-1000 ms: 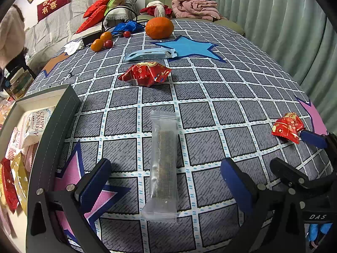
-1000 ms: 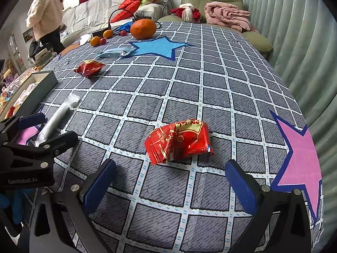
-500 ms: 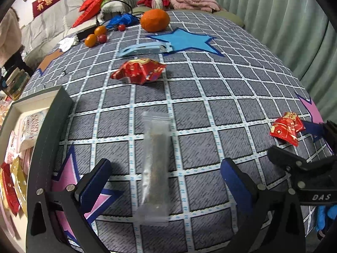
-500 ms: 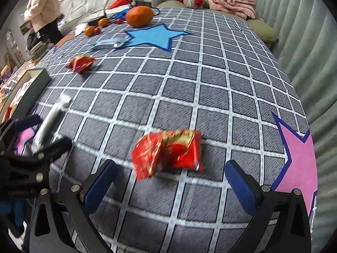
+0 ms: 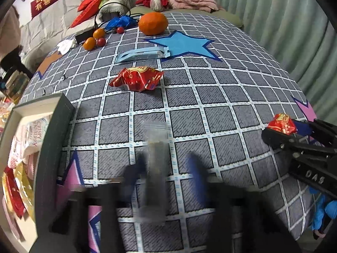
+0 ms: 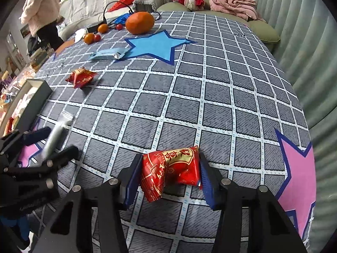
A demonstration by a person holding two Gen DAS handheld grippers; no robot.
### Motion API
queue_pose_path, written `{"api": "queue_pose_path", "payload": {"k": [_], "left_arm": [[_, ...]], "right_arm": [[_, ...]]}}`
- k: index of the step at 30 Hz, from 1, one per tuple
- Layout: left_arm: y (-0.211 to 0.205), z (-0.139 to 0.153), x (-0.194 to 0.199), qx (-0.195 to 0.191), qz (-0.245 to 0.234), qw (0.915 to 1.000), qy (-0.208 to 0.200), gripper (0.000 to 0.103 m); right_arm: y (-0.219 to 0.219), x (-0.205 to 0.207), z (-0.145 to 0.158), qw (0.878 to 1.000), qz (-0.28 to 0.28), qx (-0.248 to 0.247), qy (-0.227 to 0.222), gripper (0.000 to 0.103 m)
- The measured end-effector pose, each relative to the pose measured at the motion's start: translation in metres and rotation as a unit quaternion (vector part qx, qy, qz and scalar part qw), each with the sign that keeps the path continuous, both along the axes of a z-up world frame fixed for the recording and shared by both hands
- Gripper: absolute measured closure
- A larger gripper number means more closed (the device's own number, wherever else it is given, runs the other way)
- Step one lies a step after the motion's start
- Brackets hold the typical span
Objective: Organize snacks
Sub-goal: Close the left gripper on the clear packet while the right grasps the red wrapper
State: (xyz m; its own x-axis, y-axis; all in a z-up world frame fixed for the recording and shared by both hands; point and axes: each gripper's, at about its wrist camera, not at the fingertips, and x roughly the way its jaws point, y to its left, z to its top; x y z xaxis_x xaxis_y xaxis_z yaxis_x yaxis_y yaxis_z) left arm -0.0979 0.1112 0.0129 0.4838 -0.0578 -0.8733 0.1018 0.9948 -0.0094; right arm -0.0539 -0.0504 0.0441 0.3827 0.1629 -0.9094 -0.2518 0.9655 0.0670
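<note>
Red foil packet [image 6: 170,171] sits squarely between my right gripper's [image 6: 168,177] two blue pads: left pad against its left edge, right pad against its right edge, foil crumpled and bulging between them. Jaws have just been closing, and they now pinch the packet. Its lower corner droops below the pads; whether it has left the checked tablecloth [image 6: 210,105] I cannot tell.

Left gripper [image 5: 163,175]: view blurred by motion. Jaws have just been closing here too, and they are now clamped on the clear wrapped bar [image 5: 154,168], which runs lengthwise between the fingers, its sealed top end reaching out past the fingertips and its other end back toward the camera. From the right wrist view the bar looks tilted, far end over the cloth.

Other snacks, untouched:
- second red packet [image 5: 137,79] lies on the cloth, well ahead of my left fingers
- pale blue wrapper [image 5: 143,54] lies beyond it, touching the edge of the blue star
- large orange [image 5: 153,23], small oranges and cherry tomatoes sit at the far end.

Dark-walled box [image 5: 55,130] stands just left of my left gripper, with packets already inside.

Person in a pale sweater [image 6: 41,6] stands at the far left of the room.
</note>
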Motion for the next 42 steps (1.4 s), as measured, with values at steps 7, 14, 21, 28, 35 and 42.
{"api": "queue_pose_path", "payload": {"k": [7, 14, 21, 28, 35, 42], "left_arm": [[0.019, 0.011, -0.022, -0.060, -0.003, 0.9982, 0.005, 0.086], [0.033, 0.040, -0.049, -0.070, -0.011, 0.9972, -0.027, 0.086], [0.053, 0.040, -0.052, -0.073, 0.011, 0.9972, -0.014, 0.061], [0.040, 0.011, -0.036, -0.051, 0.002, 0.9984, 0.026, 0.033], [0.024, 0.003, -0.036, -0.010, -0.009, 0.9996, 0.023, 0.086], [0.039, 0.031, -0.050, -0.047, 0.002, 0.9989, -0.001, 0.086]], "right_arm": [[0.002, -0.019, 0.022, 1.000, 0.002, 0.027, -0.015, 0.051], [0.022, -0.032, 0.031, 0.999, 0.020, 0.027, -0.018, 0.051], [0.042, -0.039, 0.036, 0.999, 0.033, 0.017, -0.018, 0.051], [0.042, -0.050, 0.035, 0.999, 0.032, 0.019, -0.014, 0.051], [0.032, -0.057, 0.044, 0.999, 0.025, 0.024, -0.019, 0.051], [0.042, -0.054, 0.054, 0.999, 0.034, 0.029, -0.028, 0.051]]}}
